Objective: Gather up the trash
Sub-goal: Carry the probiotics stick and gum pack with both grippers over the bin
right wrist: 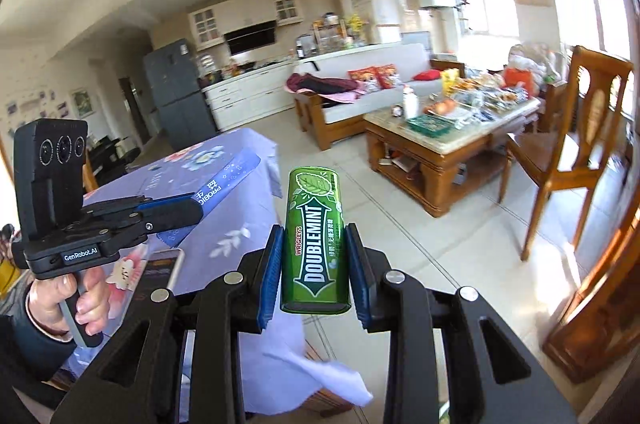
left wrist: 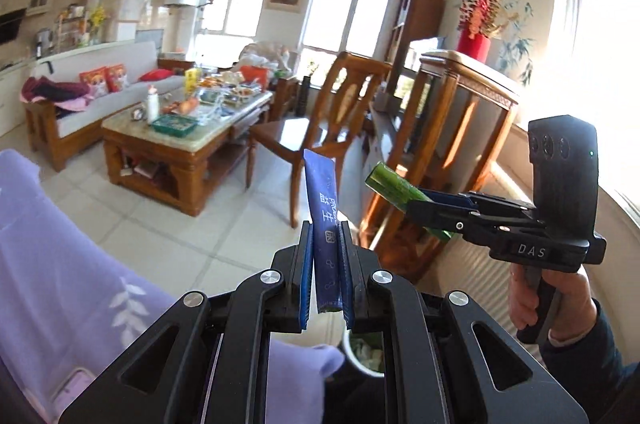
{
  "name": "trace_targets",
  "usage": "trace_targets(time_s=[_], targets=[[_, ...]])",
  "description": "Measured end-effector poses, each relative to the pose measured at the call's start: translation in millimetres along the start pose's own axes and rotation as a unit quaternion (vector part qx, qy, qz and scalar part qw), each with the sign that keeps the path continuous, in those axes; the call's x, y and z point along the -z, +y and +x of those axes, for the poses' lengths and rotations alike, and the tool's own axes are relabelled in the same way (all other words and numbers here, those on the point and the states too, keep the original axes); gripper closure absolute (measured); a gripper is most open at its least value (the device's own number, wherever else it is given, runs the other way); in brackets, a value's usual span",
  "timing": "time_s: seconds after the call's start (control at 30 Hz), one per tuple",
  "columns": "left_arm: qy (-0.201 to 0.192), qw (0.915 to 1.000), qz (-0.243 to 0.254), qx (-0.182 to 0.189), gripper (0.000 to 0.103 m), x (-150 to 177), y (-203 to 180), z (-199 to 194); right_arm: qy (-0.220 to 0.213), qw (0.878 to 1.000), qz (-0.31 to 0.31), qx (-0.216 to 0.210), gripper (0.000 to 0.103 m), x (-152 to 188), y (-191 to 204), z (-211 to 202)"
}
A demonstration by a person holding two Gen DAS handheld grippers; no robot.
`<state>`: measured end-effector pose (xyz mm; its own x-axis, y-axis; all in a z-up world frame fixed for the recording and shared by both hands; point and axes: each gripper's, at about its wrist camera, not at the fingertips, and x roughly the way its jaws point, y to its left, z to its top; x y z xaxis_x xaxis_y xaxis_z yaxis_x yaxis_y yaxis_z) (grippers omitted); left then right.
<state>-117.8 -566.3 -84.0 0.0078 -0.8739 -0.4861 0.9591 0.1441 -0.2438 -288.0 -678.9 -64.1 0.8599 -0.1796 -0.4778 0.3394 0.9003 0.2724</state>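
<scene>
A blue sachet (left wrist: pixel 325 220) with white print stands upright between the blue pads of my left gripper (left wrist: pixel 327 256), which is shut on it. My right gripper (right wrist: pixel 314 264) is shut on a green Doublemint gum container (right wrist: pixel 314 244), held upright in the air. In the left wrist view the right gripper (left wrist: pixel 420 205) shows at the right with the green container (left wrist: pixel 394 187) pointing left. In the right wrist view the left gripper (right wrist: pixel 192 209) shows at the left with the blue sachet (right wrist: pixel 228 183). A bin (left wrist: pixel 366 350) with crumpled waste sits low, below the left gripper.
A table under a purple flowered cloth (right wrist: pixel 208 207) is at the left, with a phone (right wrist: pixel 160 272) on it. A wooden chair (left wrist: pixel 320 127), a cluttered coffee table (left wrist: pixel 188 127) and a wooden cabinet (left wrist: pixel 456 127) stand ahead on the tiled floor. A hand (left wrist: pixel 548 296) holds the right gripper's handle.
</scene>
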Motion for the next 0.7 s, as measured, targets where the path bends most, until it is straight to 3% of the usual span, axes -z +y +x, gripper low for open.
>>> trace_targets(time_s=[0.13,0.27,0.5,0.7], targets=[[0.042,0.9972,0.009,0.061,0.091,23.7,-57.7,80.4,0.0,0.995,0.059,0.079,0.072,45.7,-64.3,-19.3],[0.086,0.9908,0.011,0.104,0.091,57.4,-100.2,158.5,0.016,0.982,0.117,0.145,0.072,98.2,-122.2,-20.0],[0.173,0.9746,0.043,0.136,0.091,121.5,-149.1,297.0,0.059,0.95,0.21,0.224,0.072,201.2,-207.4,-14.0],[0.262,0.9517,0.068,0.145,0.091,184.4,-164.6,397.2,0.087,0.919,0.283,0.259,0.072,279.6,-269.6,-5.6]])
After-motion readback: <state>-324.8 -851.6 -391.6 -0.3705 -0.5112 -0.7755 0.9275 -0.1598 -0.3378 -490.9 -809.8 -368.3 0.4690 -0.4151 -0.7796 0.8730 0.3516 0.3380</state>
